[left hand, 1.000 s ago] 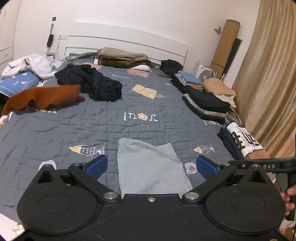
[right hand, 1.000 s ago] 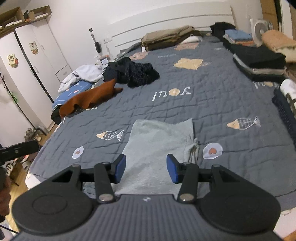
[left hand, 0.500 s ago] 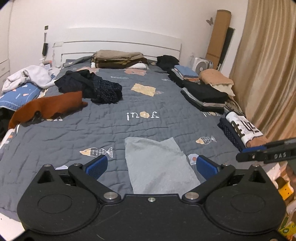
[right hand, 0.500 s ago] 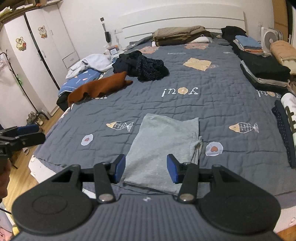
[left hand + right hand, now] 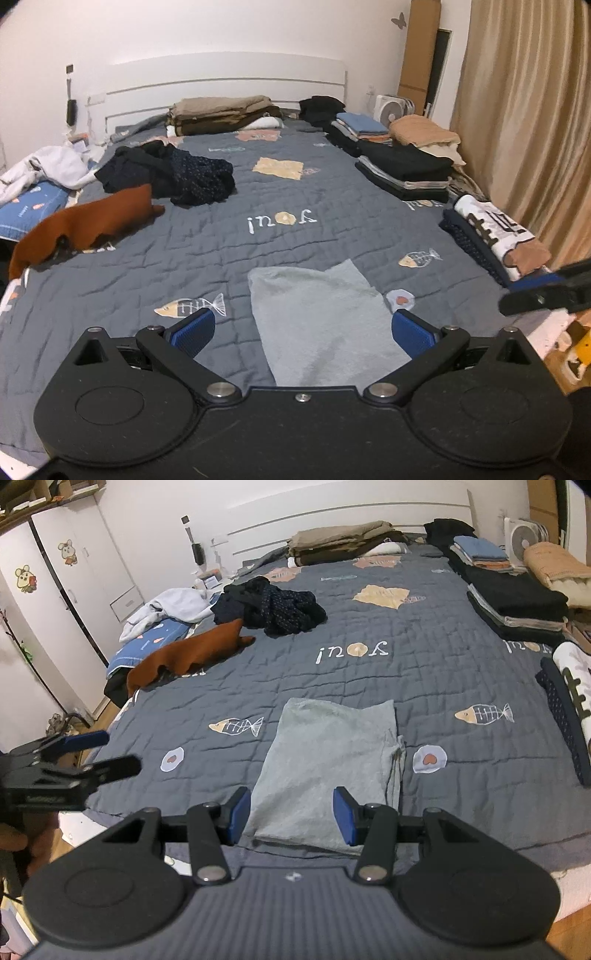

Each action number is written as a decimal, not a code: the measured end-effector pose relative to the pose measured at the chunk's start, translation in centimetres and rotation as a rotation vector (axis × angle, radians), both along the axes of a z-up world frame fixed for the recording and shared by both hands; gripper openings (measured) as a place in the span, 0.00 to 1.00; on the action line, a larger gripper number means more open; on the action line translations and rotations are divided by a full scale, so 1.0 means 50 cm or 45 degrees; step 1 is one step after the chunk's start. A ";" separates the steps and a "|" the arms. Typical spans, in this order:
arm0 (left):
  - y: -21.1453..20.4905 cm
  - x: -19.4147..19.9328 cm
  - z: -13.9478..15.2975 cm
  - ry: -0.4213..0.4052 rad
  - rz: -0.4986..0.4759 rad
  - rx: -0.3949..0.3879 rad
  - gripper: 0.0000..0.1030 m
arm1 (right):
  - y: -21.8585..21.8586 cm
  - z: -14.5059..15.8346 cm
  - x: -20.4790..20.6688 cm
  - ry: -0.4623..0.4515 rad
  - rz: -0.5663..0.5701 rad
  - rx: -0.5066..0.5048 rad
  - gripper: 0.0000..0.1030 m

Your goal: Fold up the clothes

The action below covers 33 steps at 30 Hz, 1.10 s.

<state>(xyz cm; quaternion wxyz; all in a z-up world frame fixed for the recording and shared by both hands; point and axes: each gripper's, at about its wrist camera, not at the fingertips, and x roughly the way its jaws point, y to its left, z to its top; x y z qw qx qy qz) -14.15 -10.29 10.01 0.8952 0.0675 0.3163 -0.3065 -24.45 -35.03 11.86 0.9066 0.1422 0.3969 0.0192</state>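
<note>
Both grippers hang empty above the bed: left gripper [image 5: 303, 330] spread wide, right gripper [image 5: 291, 812] half-parted, folded grey garment [image 5: 328, 760] lying untouched at twelve o'clock.

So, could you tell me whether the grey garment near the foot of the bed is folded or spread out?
Folded: the grey garment lies as a flat rectangle, with stacked layer edges showing along its right side.
</note>
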 end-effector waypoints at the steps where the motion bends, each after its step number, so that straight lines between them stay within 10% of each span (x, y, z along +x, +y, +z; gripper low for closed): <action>1: -0.003 0.002 -0.004 0.004 0.002 -0.004 1.00 | 0.002 -0.003 -0.002 0.000 -0.004 0.003 0.47; 15: -0.044 0.016 -0.041 0.006 0.016 0.084 1.00 | -0.029 -0.063 0.006 0.024 0.009 0.077 0.47; 33: -0.080 0.217 -0.192 0.103 -0.067 0.045 1.00 | -0.134 -0.213 0.116 0.147 -0.025 0.251 0.47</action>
